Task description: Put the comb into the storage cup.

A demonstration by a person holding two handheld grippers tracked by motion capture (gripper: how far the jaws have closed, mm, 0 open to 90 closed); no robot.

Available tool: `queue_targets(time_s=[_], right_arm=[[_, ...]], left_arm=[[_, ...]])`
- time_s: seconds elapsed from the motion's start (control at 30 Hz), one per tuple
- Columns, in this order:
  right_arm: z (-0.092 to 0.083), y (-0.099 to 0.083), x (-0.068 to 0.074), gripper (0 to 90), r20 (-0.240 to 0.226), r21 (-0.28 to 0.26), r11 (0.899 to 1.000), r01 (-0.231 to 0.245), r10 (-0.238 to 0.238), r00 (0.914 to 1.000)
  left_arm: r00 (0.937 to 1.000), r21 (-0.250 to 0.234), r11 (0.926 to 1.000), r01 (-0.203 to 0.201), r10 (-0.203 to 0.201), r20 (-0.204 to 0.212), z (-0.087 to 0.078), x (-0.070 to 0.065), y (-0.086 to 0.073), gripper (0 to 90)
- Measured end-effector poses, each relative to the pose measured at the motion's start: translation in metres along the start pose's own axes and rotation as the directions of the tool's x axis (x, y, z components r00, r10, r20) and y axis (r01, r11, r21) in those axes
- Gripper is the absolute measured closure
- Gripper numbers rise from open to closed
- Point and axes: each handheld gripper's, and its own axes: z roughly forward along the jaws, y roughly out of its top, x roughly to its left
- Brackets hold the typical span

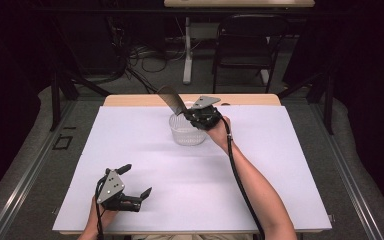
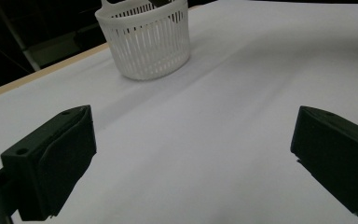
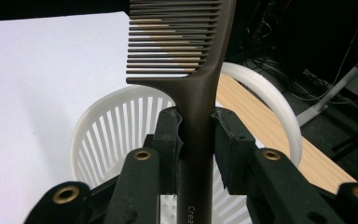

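The right tool [image 1: 194, 116] is squeezed tight on the handle of a brown comb [image 1: 171, 100], right above the little white basket [image 1: 186, 134] at the far side of the white surface [image 1: 260, 180]. The comb is held by its handle, with the toothed end sticking up and away, so I think the handle end can go down into the basket first. The left tool [image 1: 136, 181] rests near the front of the surface, well away from the basket, with its jaws wide apart and nothing between them. It looks like it is just waiting.

The right gripper view shows the comb [image 3: 200, 116] up close: its fine teeth, and the two pads [image 3: 170, 140] pressing its handle from both sides. The left gripper view shows the basket [image 2: 145, 39] from the side, with its thin slats.
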Motion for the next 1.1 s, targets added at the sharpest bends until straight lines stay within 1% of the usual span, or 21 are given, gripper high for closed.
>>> queue_targets(time_s=[0.57,0.8,0.9,0.97,1.03,1.1], right_arm=[[0.0029,-0.0026,0.0012,72.0,-0.019,0.056,0.998,0.018,-0.017,0.9997],[0.0033,-0.0045,0.0008,71.9,-0.028,0.097,0.995,0.026,-0.023,0.9994],[0.0038,-0.0051,0.0005,71.9,-0.032,0.096,0.995,0.031,-0.029,0.9991],[0.0038,-0.0051,0.0008,71.9,-0.033,0.114,0.993,0.036,-0.032,0.9989],[0.0050,-0.0056,0.0013,72.0,-0.035,0.117,0.992,0.045,-0.041,0.9985],[0.0051,-0.0056,0.0018,72.0,-0.043,0.136,0.989,0.052,-0.046,0.9980]], left_arm=[[1.0000,0.000,1.0000,-0.001,0.001,-0.002,-0.0003,0.0002,0.0000,0.2],[1.0000,0.001,1.0000,-0.001,0.001,-0.002,-0.0001,0.0000,0.0001,0.2],[1.0000,0.001,1.0000,-0.001,0.001,-0.002,-0.0001,0.0001,0.0000,0.2],[1.0000,0.001,1.0000,0.000,0.000,-0.003,0.0000,0.0001,0.0000,0.2],[1.0000,0.002,1.0000,-0.001,0.001,-0.003,0.0000,0.0001,0.0000,0.2],[1.0000,0.002,1.0000,-0.001,0.001,-0.003,0.0000,0.0002,0.0000,0.2]])
